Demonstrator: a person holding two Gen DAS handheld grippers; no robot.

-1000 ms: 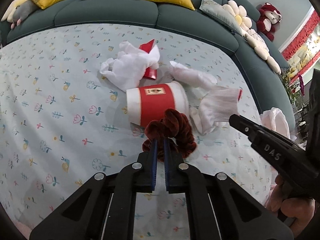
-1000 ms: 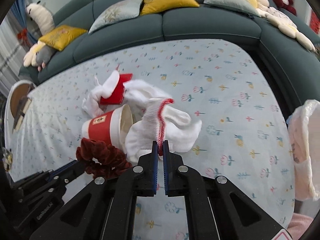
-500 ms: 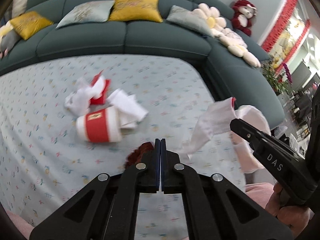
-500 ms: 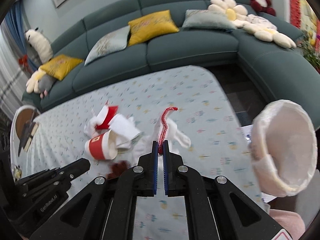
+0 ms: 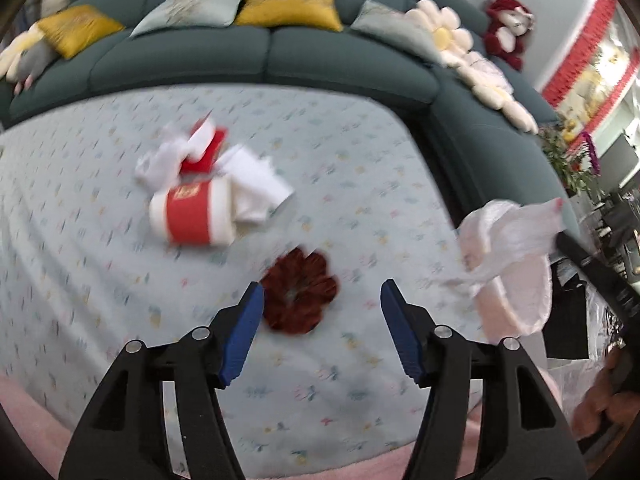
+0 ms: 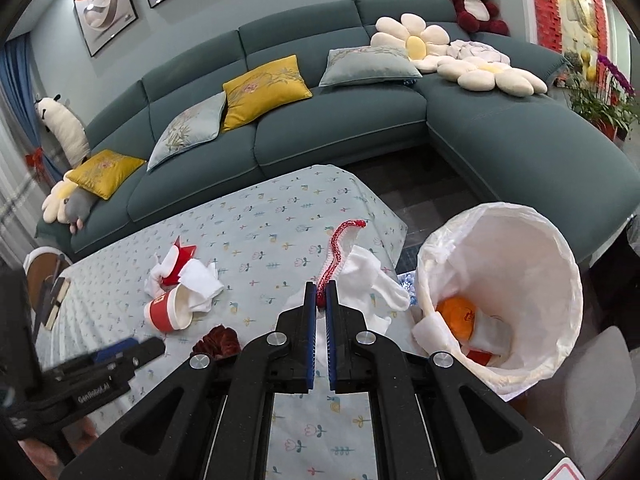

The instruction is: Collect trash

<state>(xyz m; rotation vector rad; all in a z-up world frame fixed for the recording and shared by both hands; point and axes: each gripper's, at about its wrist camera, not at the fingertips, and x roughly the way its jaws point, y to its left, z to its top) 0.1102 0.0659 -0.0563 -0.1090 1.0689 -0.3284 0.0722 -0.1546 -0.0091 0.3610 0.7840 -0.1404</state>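
Right gripper is clamped on the white sock's red cuff, beside the lined bin. Left gripper jaws are opening, empty, over the scrunchie lying on the tabletop. Further back, the paper cup: light, crushable, so pinch its rim.

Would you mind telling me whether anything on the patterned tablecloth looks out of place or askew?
Yes: a red-and-white paper cup lies tipped on its side, crumpled white tissues spilling from its mouth beside a torn red wrapper. A dark red velvet scrunchie lies loose below the left gripper, whose jaws are opening.
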